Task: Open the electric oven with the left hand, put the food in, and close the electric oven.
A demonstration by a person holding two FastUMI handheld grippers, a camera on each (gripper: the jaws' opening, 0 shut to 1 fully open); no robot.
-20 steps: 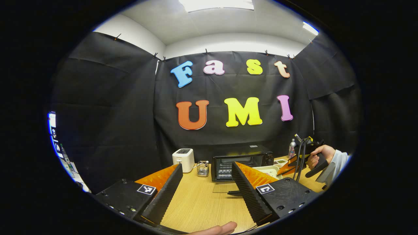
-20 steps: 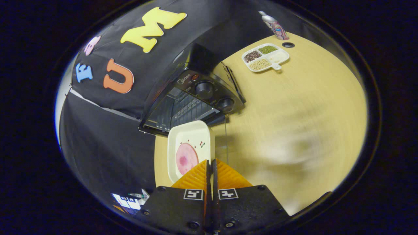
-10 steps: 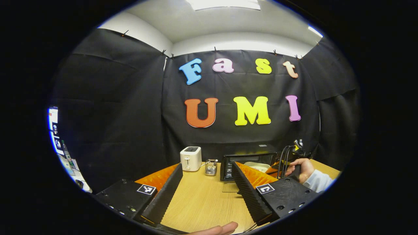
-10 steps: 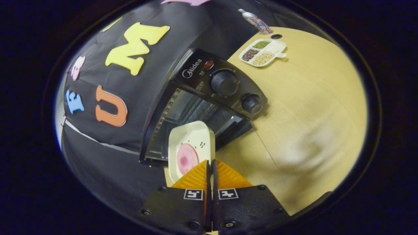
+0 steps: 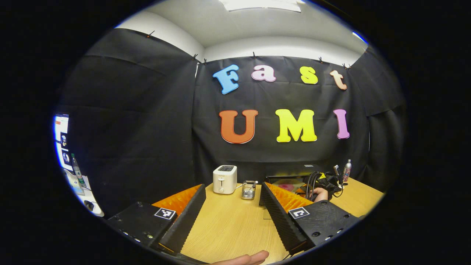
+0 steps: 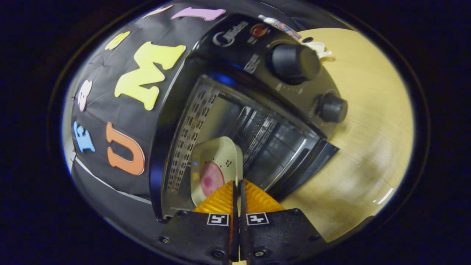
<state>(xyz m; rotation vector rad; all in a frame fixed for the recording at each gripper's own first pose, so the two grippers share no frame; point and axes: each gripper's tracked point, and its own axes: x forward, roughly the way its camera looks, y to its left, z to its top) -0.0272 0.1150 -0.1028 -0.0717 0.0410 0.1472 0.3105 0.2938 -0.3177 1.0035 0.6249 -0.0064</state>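
The right gripper (image 6: 237, 187) is closed on the rim of the plate (image 6: 217, 162), holding it and its pink food (image 6: 208, 179) inside the open oven (image 6: 239, 121). The left gripper (image 5: 232, 213) is wide open and empty above the table (image 5: 228, 228).

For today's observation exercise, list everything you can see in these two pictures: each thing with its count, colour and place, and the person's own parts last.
Electric oven: one, black, door open, at the back of the table.
Oven knobs: two, black, on its control panel.
Plate: one, cream, carrying a pink slice of food, entering the oven mouth.
Toaster: one, white, left of the oven.
Wire holder: one, metal, between toaster and oven.
Bottle: one, silver, far right.
Table: one, light wood.
Left tongs: open, over the table.
Right tongs: shut on the plate's edge.
Hand: one, holding the right tongs by the oven.
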